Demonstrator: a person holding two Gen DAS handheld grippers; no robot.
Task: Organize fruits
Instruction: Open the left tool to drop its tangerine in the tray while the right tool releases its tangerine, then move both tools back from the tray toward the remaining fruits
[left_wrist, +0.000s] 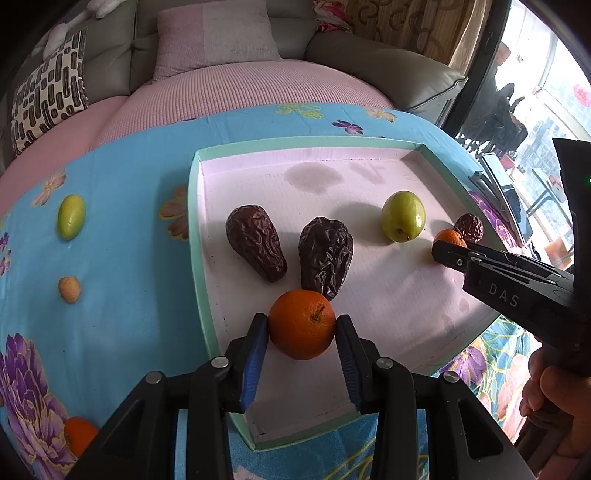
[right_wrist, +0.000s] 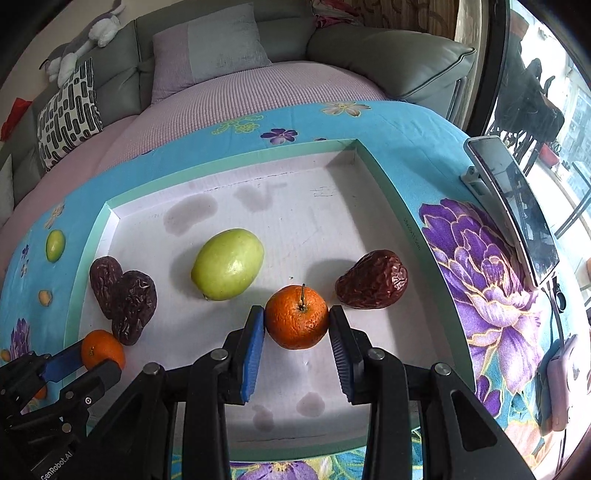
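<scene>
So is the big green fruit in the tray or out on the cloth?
In. The big green fruit lies on the white floor of the tray.

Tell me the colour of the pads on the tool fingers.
Blue pads on black fingers, clearest in the right wrist view.

Bare tray floor (right_wrist: 303, 221) beyond fruit

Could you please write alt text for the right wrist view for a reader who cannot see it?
The right gripper clamps a small orange tangerine over a shallow white tray with a mint-green rim. Inside lie a green oval fruit and wrinkled dark-red dates; at left, the left gripper holds another tangerine.
</scene>
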